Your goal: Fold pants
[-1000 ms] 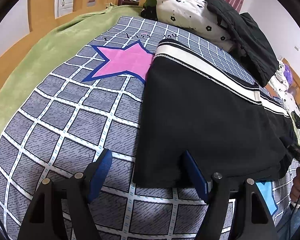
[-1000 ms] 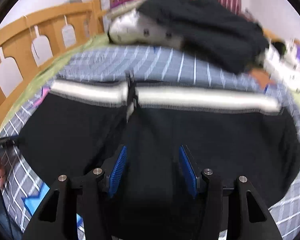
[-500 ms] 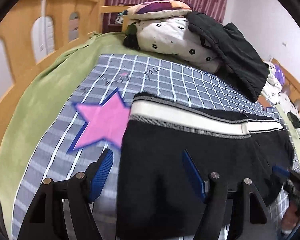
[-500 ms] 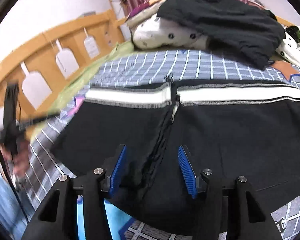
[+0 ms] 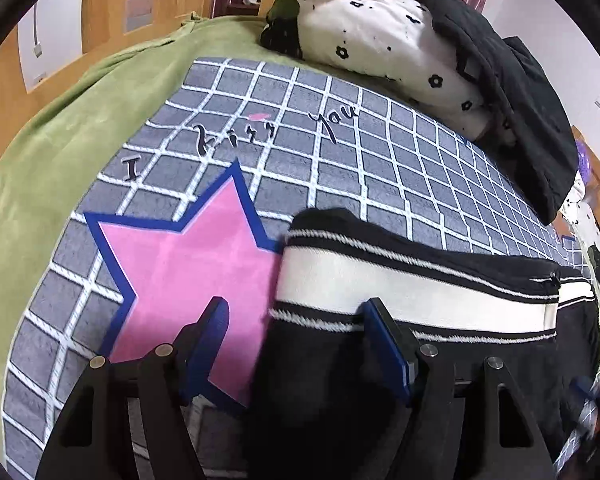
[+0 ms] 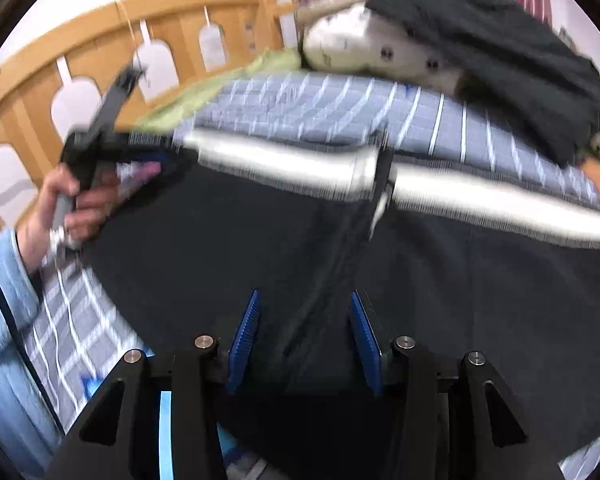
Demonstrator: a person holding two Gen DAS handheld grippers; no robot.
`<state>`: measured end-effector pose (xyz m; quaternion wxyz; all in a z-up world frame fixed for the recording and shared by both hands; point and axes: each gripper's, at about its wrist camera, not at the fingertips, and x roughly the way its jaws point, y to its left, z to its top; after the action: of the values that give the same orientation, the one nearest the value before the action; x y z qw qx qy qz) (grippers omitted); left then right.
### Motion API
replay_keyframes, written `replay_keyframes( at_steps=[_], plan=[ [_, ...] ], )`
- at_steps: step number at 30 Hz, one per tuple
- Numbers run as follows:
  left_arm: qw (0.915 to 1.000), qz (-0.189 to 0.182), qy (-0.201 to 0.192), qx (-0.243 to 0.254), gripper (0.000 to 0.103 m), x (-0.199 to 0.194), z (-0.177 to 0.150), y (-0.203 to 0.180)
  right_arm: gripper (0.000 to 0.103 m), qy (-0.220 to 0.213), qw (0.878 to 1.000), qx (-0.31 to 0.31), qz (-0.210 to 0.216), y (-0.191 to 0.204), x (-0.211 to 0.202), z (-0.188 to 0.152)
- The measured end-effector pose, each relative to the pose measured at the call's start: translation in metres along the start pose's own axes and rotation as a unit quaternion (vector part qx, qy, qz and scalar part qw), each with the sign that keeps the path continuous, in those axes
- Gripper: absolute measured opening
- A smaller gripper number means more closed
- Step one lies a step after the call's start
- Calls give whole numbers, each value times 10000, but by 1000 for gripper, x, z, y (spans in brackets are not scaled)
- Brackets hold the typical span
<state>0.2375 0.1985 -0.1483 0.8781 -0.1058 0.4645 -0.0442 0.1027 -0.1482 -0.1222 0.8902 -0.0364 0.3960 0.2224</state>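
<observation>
1 pants, 2 open grippers, left gripper, right gripper

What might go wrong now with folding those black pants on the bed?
1. The left gripper sits right at the pants' corner by the white waistband; its fingers might pinch the checked blanket too.
2. The right gripper, whose fingers have just been closing, straddles a crease in the pants and could grab only a loose wrinkle, so the fold may come out crooked.
</observation>
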Motion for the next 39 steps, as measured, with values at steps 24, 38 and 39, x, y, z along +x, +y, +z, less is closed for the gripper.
replay_keyframes(
  at_steps=[24,38,39],
  plan=[
    [9985,-208,138,477,66,10,-6,-17,24,457,9984,293,-138,-44,110,90],
    [9957,8,330,861,67,-4,-24,-28,37,218,9996,177,-88,-4,11,31],
    [9957,-2,324,869,67,-10,-27,-27,37,248,9995,200,-66,0,5,19]
  ],
)
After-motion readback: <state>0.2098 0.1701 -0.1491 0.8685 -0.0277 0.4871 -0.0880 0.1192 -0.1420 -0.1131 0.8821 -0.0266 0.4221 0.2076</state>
